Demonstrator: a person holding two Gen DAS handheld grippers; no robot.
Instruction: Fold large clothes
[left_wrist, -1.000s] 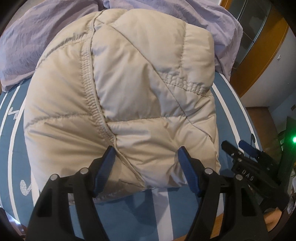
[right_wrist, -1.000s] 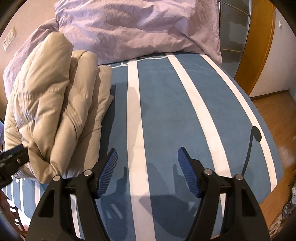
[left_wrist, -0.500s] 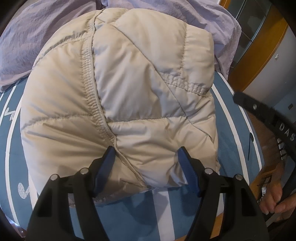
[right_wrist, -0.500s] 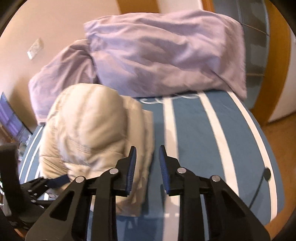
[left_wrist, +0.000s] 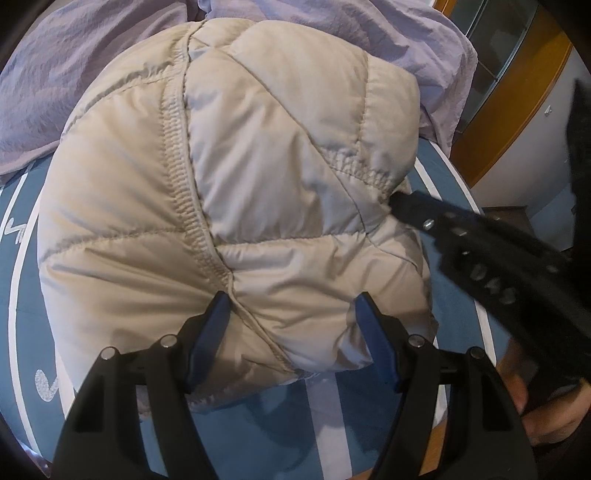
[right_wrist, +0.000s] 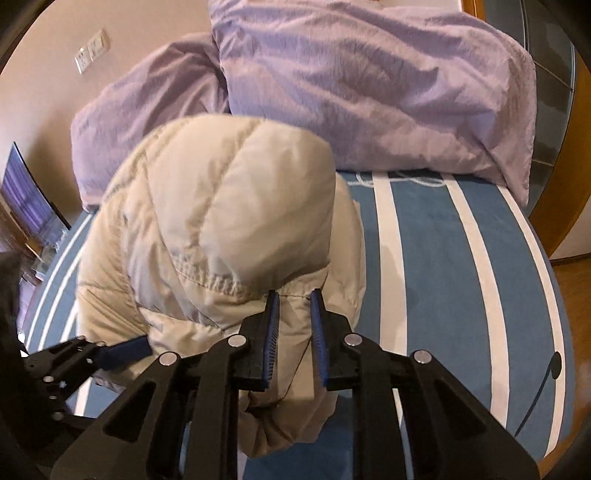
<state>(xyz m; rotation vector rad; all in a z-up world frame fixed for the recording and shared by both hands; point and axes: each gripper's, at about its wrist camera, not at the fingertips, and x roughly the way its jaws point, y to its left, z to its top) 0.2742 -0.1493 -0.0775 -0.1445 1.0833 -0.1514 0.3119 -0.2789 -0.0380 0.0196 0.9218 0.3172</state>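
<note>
A: Now, where does the jacket (left_wrist: 236, 206) sit?

B: The beige puffer jacket is bundled into a thick pile on the bed (right_wrist: 436, 258), toward its left side, with the lilac pillows (right_wrist: 369, 85) at the far end just behind it.

A: And the claws?

B: The left claw (left_wrist: 291, 332) is spread wide, its blue pads resting against the near edge of the bundle on either side of a seam, pinching nothing. The right claw (right_wrist: 293, 325) is nearly closed at the right-hand flank of the pile, with a ridge of fabric between its pads; it looks to be nipping that fold, though how firmly is hard to tell.

A: So what does the step call for?

B: Probably settling the fold. The padding is springy and slippery, so the right claw should take a deep bite through every layer, not just the outer shell, before it pulls. The left claw does best pressing down on the near edge as an anchor, so the stack does not slide or puff open.

A: Any risk?

B: A shallow grip could peel off only the top layer and undo the pile.
</note>
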